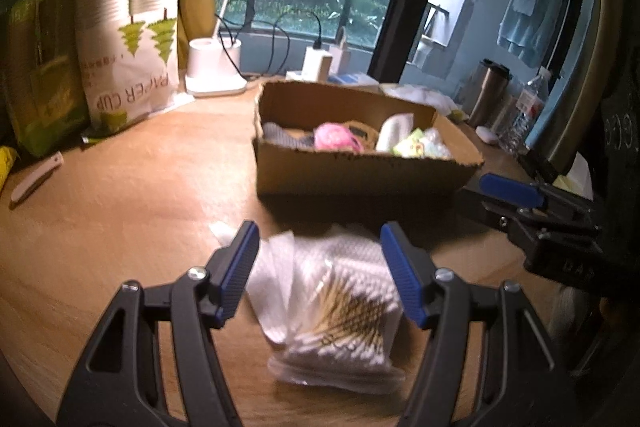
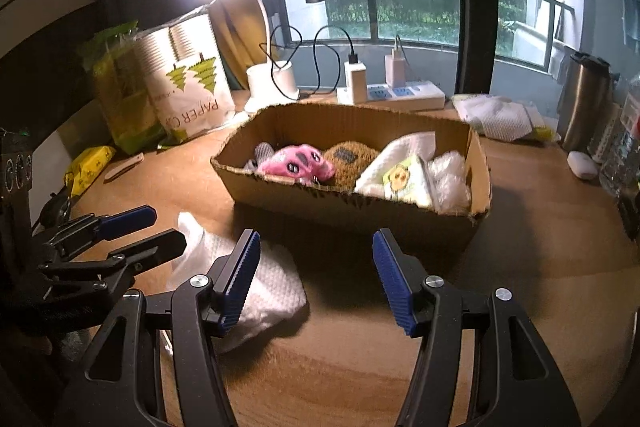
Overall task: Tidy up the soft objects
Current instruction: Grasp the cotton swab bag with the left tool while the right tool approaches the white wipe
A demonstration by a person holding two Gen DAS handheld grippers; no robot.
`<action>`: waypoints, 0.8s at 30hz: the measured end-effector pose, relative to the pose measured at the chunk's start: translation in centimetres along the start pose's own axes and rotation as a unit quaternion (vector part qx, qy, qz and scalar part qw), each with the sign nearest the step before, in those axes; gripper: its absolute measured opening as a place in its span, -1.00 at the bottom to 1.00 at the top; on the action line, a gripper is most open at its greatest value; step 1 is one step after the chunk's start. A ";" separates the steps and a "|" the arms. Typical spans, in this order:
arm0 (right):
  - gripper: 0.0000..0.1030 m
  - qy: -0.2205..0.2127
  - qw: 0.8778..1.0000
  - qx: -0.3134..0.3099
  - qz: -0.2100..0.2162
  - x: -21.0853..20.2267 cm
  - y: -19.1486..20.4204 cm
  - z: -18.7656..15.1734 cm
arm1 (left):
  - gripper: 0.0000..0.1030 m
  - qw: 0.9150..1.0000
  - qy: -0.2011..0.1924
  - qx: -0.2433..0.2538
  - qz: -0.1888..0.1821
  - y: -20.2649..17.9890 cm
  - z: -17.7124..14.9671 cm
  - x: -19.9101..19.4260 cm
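Cotton swab bag (image 1: 340, 311) and white quilted cloth (image 1: 280, 267) lie on the desk (image 1: 120, 227) between the spread fingers of the left claw (image 1: 320, 275), untouched. At 12 o'clock beyond them sits the cardboard box (image 1: 360, 171) holding a pink plush (image 2: 296, 163). The right claw (image 2: 316, 279) is released too, over bare desk, the cloth at its 9 o'clock.

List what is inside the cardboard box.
In the cardboard box: a pink plush, a brown plush, grey fabric, white cloth, a green-printed pack and clear plastic. Anything beneath them is covered.
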State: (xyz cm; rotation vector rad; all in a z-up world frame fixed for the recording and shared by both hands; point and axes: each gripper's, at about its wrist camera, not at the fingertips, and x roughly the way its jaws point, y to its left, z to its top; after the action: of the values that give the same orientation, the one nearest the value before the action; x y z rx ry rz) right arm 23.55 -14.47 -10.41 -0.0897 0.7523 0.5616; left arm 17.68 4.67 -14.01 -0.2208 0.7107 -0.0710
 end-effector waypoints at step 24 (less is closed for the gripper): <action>0.20 -0.001 0.998 0.057 0.010 -0.7 -3.8 -4.9 | 0.26 0.994 0.065 0.087 0.014 -3.8 -4.1 3.3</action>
State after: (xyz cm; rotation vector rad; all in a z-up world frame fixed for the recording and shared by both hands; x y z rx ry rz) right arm 22.03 -19.40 -13.99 0.0243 0.7825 0.5362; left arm 17.54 -0.26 -18.32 -0.0402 0.8320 -0.1214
